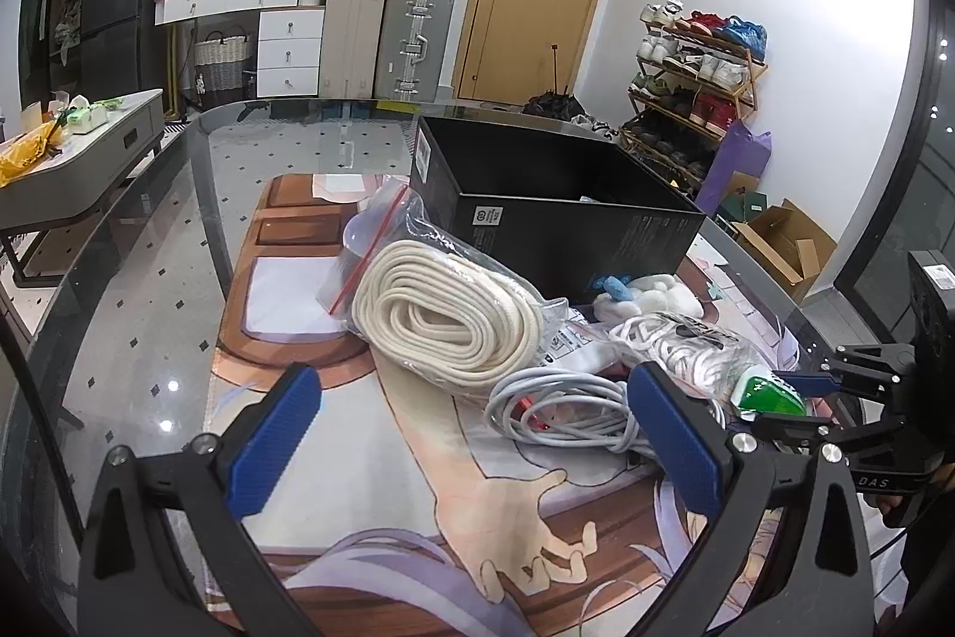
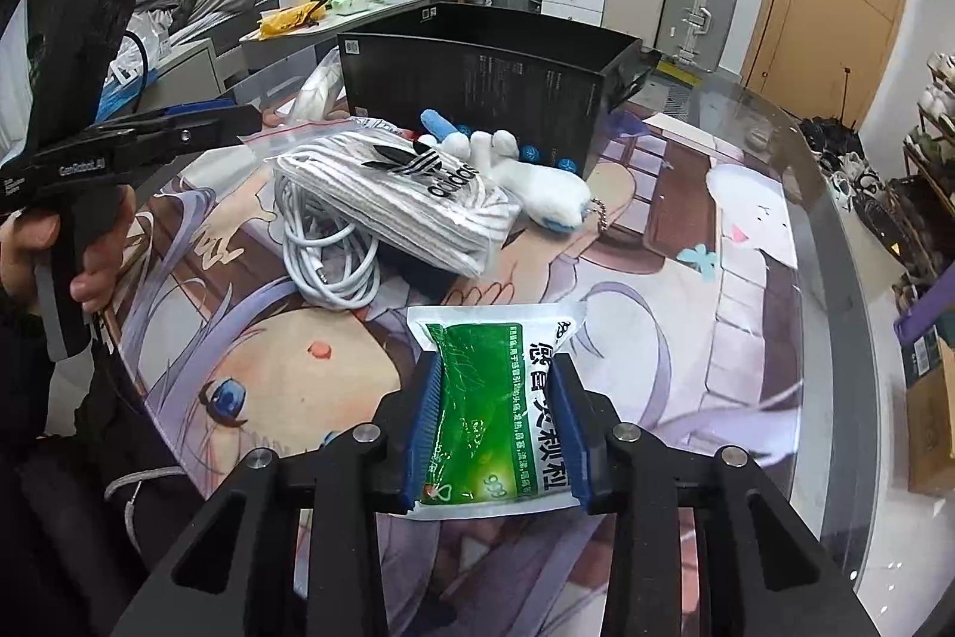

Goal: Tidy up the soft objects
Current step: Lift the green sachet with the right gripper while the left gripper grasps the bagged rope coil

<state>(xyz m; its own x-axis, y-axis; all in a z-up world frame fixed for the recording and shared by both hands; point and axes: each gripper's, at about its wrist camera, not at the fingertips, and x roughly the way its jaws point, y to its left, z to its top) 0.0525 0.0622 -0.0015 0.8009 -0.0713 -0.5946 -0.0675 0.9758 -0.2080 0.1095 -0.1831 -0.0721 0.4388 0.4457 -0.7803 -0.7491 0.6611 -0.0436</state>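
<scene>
My right gripper (image 2: 496, 416) is shut on a green and white sachet (image 2: 495, 398), held above the printed mat; both show at the right of the left wrist view, gripper (image 1: 800, 401), sachet (image 1: 767, 392). My left gripper (image 1: 471, 428) is open and empty over the mat, in front of a bagged cream rope coil (image 1: 444, 320) and a grey cable bundle (image 1: 561, 407). A bagged white Adidas lace pack (image 2: 406, 195), a white cable (image 2: 331, 249) and a white plush toy (image 2: 537, 189) lie before an open black box (image 2: 477, 94).
The glass table (image 1: 137, 267) curves away at left and far side. The printed mat (image 2: 686, 231) covers its middle. Suitcases (image 1: 412, 40), drawers, a shoe rack (image 1: 698, 88) and a door stand beyond. The left gripper's handle (image 2: 89, 159) is at the left.
</scene>
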